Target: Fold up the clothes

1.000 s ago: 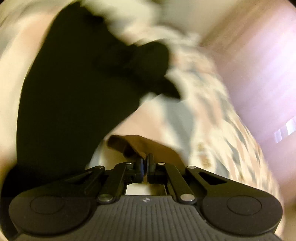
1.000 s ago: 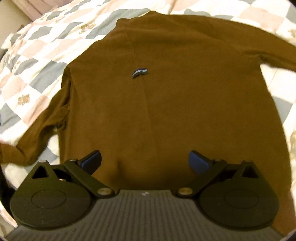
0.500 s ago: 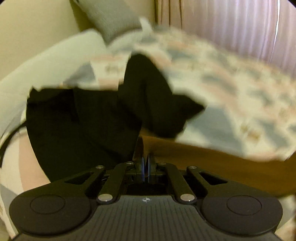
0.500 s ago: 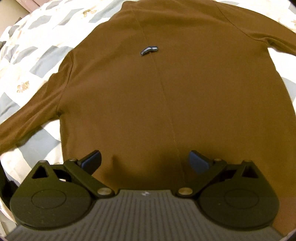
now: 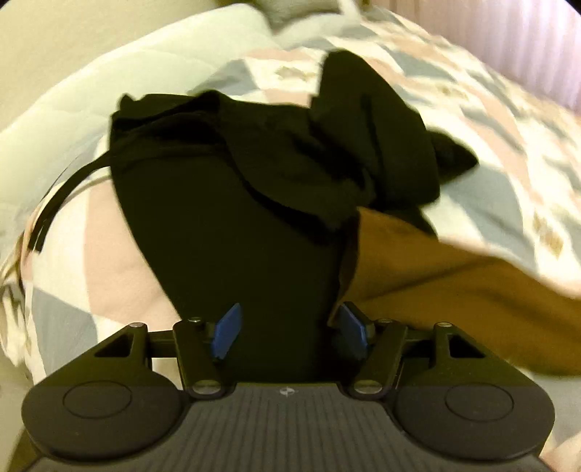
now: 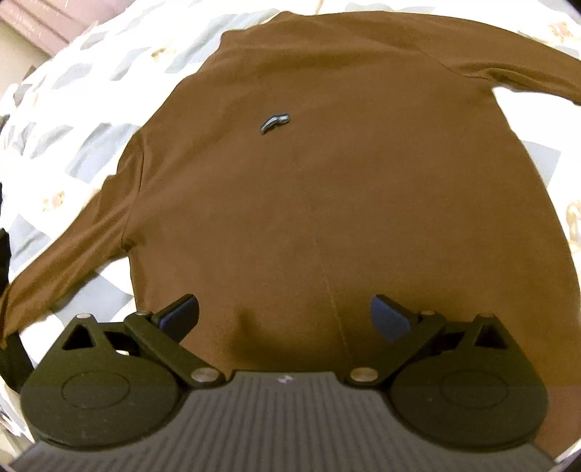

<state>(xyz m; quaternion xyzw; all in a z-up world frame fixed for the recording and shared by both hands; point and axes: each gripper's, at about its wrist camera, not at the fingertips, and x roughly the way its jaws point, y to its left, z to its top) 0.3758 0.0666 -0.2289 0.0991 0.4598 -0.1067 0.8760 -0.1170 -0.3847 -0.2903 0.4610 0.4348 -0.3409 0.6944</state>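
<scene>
The left gripper (image 5: 287, 332) has its jaws apart, about half of the full width, and it holds nothing. Its two blue pads (image 5: 226, 330) stand on both sides of a strip of the black garment (image 5: 232, 203), which lies in a loose heap in front of it; I cannot tell if the pads touch the cloth. The end of a brown sleeve (image 5: 454, 276) lies just beside the right pad and goes under the edge of the black heap.

The right gripper (image 6: 285, 321) has its jaws spread wide, and it holds nothing too. It is above the lower part of the brown long-sleeved shirt (image 6: 326, 188), and the view does not show if the fingers touch it. The shirt lies flat on the patchwork quilt (image 6: 83, 145) with both sleeves out to the sides. A small dark tag (image 6: 275, 122) sits on its middle seam.

I count two garments, one brown and one black, and two grippers. Behind the black heap there is one white pillow (image 5: 120, 72), and a pale curtain (image 5: 508, 32) is at the far side.
</scene>
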